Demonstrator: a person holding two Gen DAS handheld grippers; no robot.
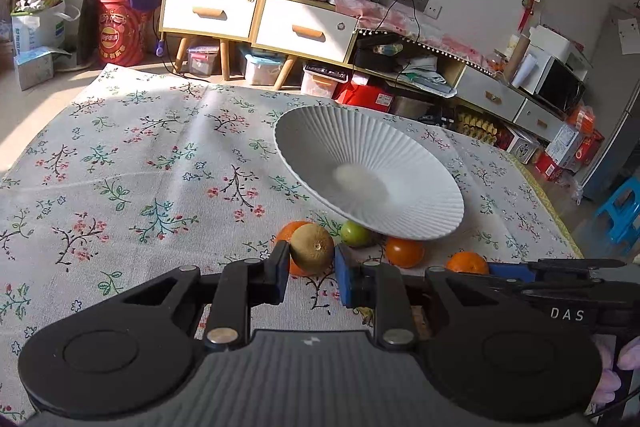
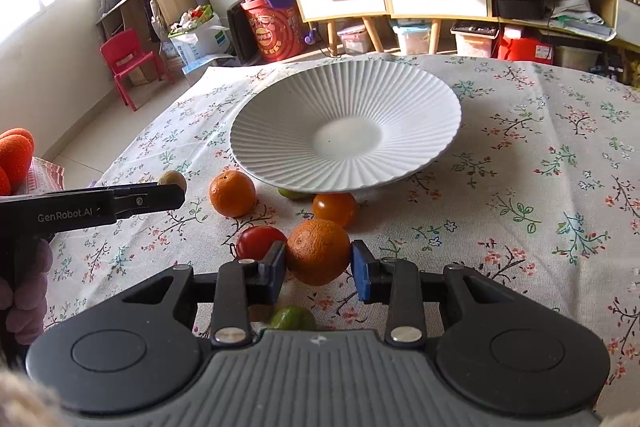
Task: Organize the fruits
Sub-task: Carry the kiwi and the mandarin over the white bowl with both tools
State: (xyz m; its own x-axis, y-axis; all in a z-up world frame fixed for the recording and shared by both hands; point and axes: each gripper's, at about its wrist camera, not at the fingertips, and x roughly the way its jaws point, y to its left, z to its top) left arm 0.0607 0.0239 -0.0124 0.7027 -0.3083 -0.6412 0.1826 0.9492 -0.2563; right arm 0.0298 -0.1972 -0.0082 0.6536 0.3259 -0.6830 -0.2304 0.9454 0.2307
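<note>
A white ribbed plate stands empty on the floral tablecloth. My left gripper is shut on a brown kiwi, which also shows in the right wrist view. My right gripper is shut on an orange, which also shows in the left wrist view. On the cloth near the plate lie another orange, an orange tomato, a red tomato and a green fruit.
Another green fruit lies under my right gripper. The table's edge runs on the right. Shelves, drawers and boxes stand beyond the table. A red child's chair stands on the floor at left.
</note>
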